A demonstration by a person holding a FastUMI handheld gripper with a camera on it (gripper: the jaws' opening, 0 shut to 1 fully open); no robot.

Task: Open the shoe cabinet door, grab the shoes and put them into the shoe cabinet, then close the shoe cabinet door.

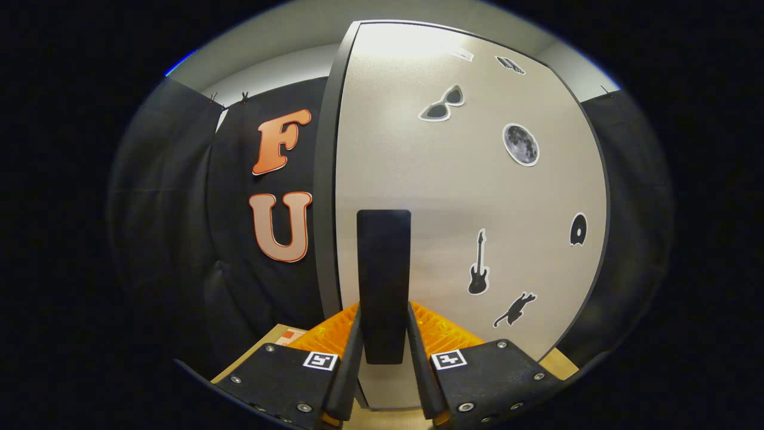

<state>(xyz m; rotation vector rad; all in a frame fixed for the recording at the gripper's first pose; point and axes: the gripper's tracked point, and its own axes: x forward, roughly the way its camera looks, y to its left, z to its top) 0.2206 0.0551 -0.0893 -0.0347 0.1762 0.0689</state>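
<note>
Gripper view: I am looking straight at the shoe cabinet door [465,197], which stands close ahead and upright.
Door: I see a pale grey panel with a dark edge [325,197] down its left side; it looks closed, though I cannot tell for certain from this angle.
Handle: a dark, upright, rectangular handle [383,269] sits on the lower left part of the door, near that dark edge.
Fingers: my gripper [384,334] has its two fingers on either side of the handle's lower half, one left and one right, drawn in close against it; I read this as the fingers gripping the handle.
Finger blocks: I see a small square marker on the left block [320,361] and another on the right block [449,359].
Stickers on the door: I see sunglasses [443,104] toward the top, a moon disc [520,144] to their right and lower, a guitar [478,264] just right of the handle, a cat shape [514,309] below the guitar, and a round dark sticker [578,229] near the door's right edge.
Top of door: two more small stickers sit up there, too small for me to make out.
Counter: a light wooden counter [265,352] shows below the door, left of my fingers.
Surround: the booth's black cloth wall [179,239] hangs left of the cabinet and again on the right, beyond the door's edge.
</note>
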